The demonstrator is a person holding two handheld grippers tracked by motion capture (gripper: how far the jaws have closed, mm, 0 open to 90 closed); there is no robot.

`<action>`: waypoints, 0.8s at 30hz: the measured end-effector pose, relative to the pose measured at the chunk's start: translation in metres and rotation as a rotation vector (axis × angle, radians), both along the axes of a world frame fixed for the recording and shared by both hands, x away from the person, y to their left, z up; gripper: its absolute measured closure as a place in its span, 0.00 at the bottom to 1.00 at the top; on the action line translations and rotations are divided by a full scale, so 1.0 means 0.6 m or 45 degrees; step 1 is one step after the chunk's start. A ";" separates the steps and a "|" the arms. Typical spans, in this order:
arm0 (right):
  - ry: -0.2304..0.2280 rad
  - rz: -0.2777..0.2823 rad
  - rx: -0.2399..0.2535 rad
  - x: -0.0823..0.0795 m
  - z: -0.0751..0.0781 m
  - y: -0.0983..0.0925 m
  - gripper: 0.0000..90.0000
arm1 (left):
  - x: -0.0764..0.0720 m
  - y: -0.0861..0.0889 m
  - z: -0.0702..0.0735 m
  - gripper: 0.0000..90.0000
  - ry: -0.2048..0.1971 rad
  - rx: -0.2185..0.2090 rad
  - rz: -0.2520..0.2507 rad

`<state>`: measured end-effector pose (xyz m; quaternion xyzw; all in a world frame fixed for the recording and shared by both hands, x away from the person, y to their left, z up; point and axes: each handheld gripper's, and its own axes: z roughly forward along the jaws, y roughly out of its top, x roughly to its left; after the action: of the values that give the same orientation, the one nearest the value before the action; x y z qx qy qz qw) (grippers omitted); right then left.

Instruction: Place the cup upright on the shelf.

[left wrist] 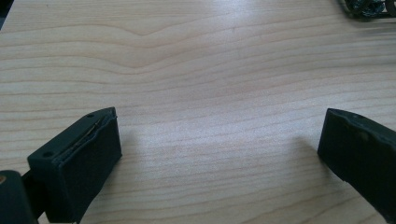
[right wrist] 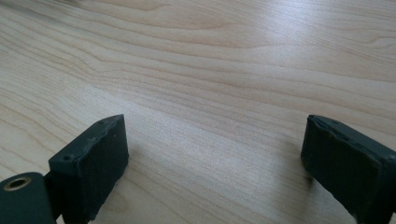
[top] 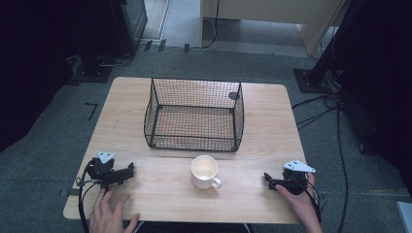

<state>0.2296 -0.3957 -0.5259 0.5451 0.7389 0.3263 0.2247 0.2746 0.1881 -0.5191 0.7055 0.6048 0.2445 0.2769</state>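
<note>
A white mug (top: 205, 171) stands upright near the front middle of the wooden table (top: 131, 102), its handle toward the front right. Behind it sits a black wire basket (top: 194, 115) with nothing inside. My left gripper (top: 127, 171) lies on the table at the front left, a hand just behind it. At the front right a hand holds my right gripper (top: 268, 179), pointing toward the mug. In the left gripper view the left gripper (left wrist: 219, 149) has its jaws wide apart over bare wood. The right gripper (right wrist: 215, 156) is likewise open with nothing between its jaws.
Cables trail from both grippers off the front edge. Dark stands and cables lie on the grey floor to the right (top: 335, 102) and back left. A corner of the wire basket (left wrist: 369, 7) shows at the top right of the left gripper view.
</note>
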 end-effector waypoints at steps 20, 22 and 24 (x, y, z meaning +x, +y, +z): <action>-0.058 0.047 0.006 -0.014 0.022 0.031 0.08 | 0.000 0.000 0.000 0.00 0.001 0.000 0.000; -0.071 0.060 0.020 -0.017 0.028 0.037 0.08 | 0.000 0.000 0.000 0.00 0.001 0.000 0.000; -0.079 0.073 0.029 -0.020 0.034 0.043 0.08 | 0.000 0.000 0.000 0.00 0.000 -0.001 0.001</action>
<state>0.2177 -0.3702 -0.5054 0.5160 0.7430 0.3577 0.2318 0.2747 0.1880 -0.5191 0.7052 0.6052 0.2444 0.2770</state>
